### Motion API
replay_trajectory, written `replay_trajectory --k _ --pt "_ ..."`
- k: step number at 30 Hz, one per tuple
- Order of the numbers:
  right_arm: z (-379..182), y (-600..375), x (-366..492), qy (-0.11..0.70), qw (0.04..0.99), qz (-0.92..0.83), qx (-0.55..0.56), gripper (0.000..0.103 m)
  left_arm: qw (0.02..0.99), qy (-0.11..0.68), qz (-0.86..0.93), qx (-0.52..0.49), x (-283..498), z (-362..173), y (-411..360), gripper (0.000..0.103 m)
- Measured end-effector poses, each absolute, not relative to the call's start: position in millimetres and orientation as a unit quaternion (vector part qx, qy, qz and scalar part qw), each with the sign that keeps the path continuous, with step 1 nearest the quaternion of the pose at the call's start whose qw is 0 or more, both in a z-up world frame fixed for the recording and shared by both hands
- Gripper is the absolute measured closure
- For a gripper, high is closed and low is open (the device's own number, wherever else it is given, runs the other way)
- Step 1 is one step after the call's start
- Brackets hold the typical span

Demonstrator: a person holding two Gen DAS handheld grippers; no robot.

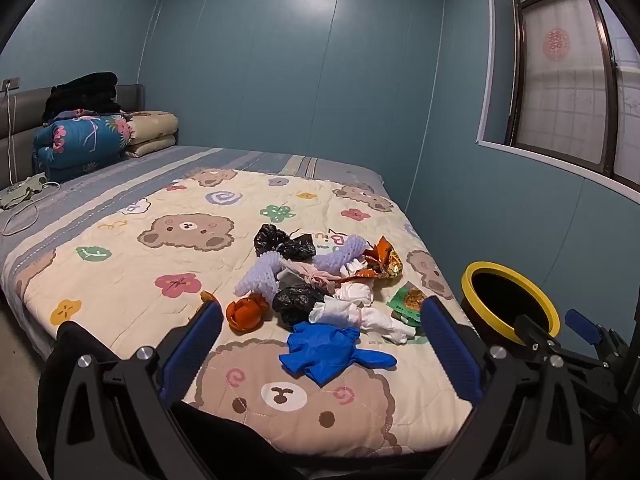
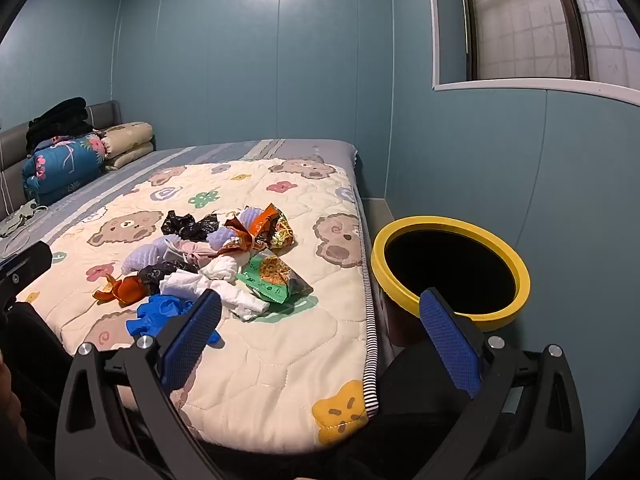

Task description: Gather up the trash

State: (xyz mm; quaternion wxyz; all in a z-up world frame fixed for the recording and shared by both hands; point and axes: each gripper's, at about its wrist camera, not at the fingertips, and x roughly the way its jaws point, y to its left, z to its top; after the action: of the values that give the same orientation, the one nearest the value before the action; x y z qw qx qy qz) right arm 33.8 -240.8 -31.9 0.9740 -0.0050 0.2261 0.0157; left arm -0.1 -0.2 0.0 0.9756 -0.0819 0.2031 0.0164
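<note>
Two grippers, left gripper (image 1: 322,320) and right gripper (image 2: 320,312), spread wide, empty; blue glove (image 1: 328,350) fingers point right toward bin (image 1: 472,276).

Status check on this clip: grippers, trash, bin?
Left gripper and right gripper open, empty. Trash pile untouched on the quilt. Yellow-rimmed bin beside the bed, mouth unobstructed.

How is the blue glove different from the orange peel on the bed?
The blue glove is bright blue and lies flat and floppy; the orange peel is orange and curls up like a little cup. The glove looks bigger than the peel. The glove lies at the near end of the trash pile, while the peel sits at the pile's left edge. Both rest on the bear blanket, and nothing is holding either one.
</note>
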Motion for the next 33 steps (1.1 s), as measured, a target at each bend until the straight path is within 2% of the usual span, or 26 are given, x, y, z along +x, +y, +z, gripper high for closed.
replay_trajectory --k 33 --pt "-35.0 -241.4 34.0 0.229 0.973 0.014 -0.004 0.008 0.973 0.214 0.018 -0.087 2.9 -6.1 -2.1 0.007"
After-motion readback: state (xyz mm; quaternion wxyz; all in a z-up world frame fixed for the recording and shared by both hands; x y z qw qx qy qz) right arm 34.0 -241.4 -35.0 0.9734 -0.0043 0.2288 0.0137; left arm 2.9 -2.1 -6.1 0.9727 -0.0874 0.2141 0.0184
